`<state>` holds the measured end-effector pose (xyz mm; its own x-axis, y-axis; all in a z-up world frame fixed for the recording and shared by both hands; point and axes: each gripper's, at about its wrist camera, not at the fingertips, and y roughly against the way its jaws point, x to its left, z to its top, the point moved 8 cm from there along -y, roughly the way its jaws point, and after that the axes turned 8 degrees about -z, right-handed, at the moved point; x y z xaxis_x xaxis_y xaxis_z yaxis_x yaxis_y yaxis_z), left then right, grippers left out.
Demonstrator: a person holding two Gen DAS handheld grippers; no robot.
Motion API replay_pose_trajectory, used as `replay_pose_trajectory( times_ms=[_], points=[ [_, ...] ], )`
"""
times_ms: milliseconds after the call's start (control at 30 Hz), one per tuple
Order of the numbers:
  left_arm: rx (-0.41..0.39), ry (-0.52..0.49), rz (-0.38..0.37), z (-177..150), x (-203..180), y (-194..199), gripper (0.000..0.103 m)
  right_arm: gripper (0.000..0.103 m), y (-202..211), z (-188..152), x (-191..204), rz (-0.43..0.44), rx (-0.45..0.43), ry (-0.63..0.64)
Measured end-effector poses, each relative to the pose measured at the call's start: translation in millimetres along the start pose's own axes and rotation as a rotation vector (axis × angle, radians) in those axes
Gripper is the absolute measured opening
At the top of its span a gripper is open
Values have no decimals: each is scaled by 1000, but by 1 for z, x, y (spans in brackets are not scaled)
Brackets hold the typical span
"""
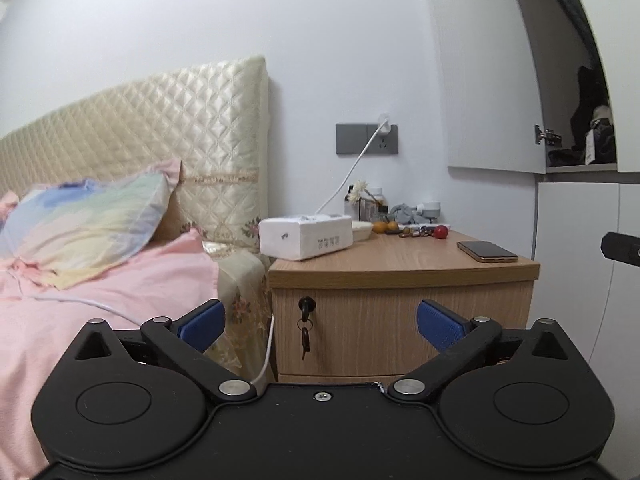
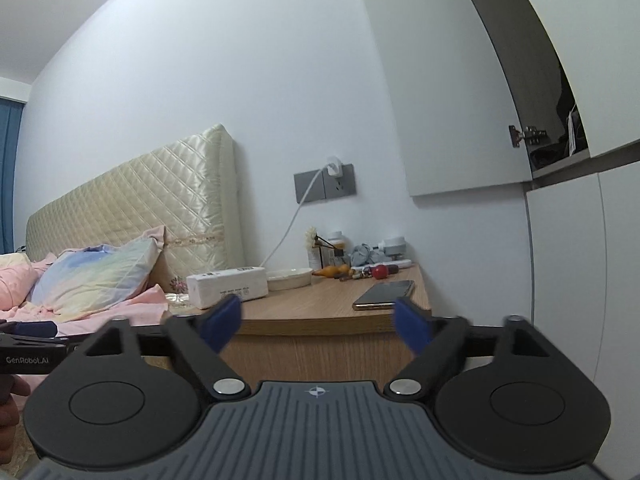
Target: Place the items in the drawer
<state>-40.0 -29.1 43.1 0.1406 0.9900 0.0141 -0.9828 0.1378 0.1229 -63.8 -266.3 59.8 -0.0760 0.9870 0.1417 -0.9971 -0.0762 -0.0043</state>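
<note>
A wooden nightstand [image 1: 400, 276] stands beside the bed, its top drawer front [image 1: 400, 320] closed, with a key [image 1: 306, 308] in the lock. On top lie a phone [image 1: 487, 251], a white tissue pack [image 1: 306, 236], a red ball [image 1: 441, 232] and small clutter. My left gripper [image 1: 320, 322] hangs open in front of the drawer, nothing between its blue pads. My right gripper [image 2: 318, 322] is open too, level with the nightstand top [image 2: 320, 304] and short of the phone [image 2: 385, 290]. The tissue pack [image 2: 227, 283] sits left of it.
A bed with pink sheets [image 1: 100, 300], a pastel pillow [image 1: 80, 220] and a quilted headboard [image 1: 160, 128] lies to the left. A white cable [image 1: 352, 168] runs from the wall socket [image 1: 367, 139]. White wardrobe doors [image 1: 580, 280] stand to the right, one upper door ajar.
</note>
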Motion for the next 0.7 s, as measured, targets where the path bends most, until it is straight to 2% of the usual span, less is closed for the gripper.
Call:
replay_pose_trajectory(
  times_ms=[200,467,700],
  points=[
    [-30,-45,-33,-11,-10,15,102,103,11,-14,1,-47,15,-24],
    [-46,14,-31,-31,-8,27,102,103,20,-34,14,-71,16,50],
    [-42,-31,-52,-38,-13,32,102,103,25,-40,25,-85,17,57]
  ],
)
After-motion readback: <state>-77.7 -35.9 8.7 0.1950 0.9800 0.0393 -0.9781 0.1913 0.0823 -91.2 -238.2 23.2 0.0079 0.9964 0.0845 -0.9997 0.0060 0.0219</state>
